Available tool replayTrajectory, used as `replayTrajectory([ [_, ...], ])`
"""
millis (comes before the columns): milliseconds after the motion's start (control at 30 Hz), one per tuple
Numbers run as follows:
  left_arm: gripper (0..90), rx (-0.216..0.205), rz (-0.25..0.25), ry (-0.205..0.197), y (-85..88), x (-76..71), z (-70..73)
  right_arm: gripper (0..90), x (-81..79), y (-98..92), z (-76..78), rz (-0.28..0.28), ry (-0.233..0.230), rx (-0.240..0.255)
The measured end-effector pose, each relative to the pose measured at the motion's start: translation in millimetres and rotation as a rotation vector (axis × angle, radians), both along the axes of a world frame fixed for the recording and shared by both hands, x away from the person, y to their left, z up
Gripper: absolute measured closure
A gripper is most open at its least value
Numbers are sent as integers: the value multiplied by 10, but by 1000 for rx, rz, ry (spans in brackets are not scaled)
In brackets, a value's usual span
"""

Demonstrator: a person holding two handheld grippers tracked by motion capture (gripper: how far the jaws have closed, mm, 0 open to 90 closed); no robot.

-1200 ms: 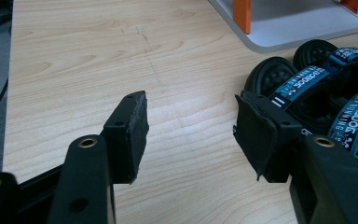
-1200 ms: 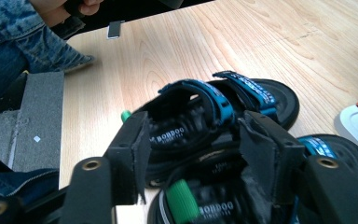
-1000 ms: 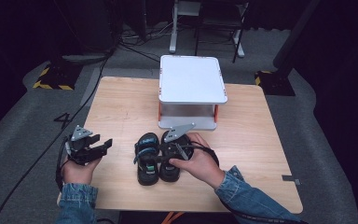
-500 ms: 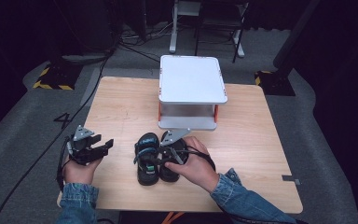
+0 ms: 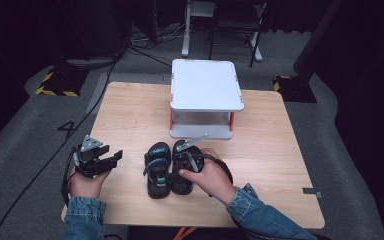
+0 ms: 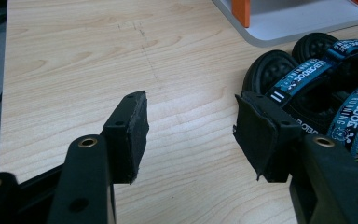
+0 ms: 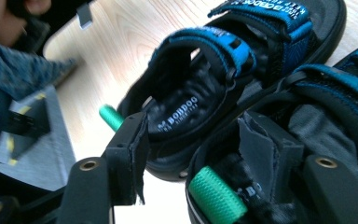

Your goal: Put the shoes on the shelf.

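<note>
Where the wooden table (image 5: 130, 105) meets the person's edge, 2 black sandals with blue straps: left sandal (image 5: 158, 170) and right sandal (image 5: 181, 167), side by side and touching, toes toward the white shelf stand (image 5: 205, 85) just beyond. Probably light, with soft padded straps over a stiffer rubber sole; likely to flop if lifted by a strap alone. Best taken at the heel rim or sole edge, where the wall looks firm enough for pads to bite. 1 green knurled peg (image 7: 216, 196) lying in the heel of the nearer sandal, with what may be a 2nd green tip (image 7: 110, 116) beside the other, though blurred.

Right gripper (image 7: 191, 140) down at the heels, jaws spread, straddling the gap between both sandals, nothing pinched yet. Left gripper (image 6: 191, 126) held low over bare wood just beside the left sandal, jaws wide apart and empty.

Counted: 2 sandals, 2 grippers, 1 stand, 1 table.
</note>
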State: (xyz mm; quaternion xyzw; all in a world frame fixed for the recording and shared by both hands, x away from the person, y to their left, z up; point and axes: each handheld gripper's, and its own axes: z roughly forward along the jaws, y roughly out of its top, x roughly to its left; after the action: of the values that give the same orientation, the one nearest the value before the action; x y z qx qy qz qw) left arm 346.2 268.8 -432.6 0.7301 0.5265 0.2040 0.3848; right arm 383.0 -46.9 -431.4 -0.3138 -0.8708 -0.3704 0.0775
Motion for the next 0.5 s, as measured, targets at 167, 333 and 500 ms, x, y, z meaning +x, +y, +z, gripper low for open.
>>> replayTrajectory([
  [167,441,10,-7,10,-19,3,-14,461,40,50,13,-45,-35,7],
  [333,441,24,-16,6,-51,-1,-15,398,-127,212,-78,-42,-155,-107],
  [500,441,21,-16,8,-45,2,-15,429,-135,183,-135,-60,-163,-119],
])
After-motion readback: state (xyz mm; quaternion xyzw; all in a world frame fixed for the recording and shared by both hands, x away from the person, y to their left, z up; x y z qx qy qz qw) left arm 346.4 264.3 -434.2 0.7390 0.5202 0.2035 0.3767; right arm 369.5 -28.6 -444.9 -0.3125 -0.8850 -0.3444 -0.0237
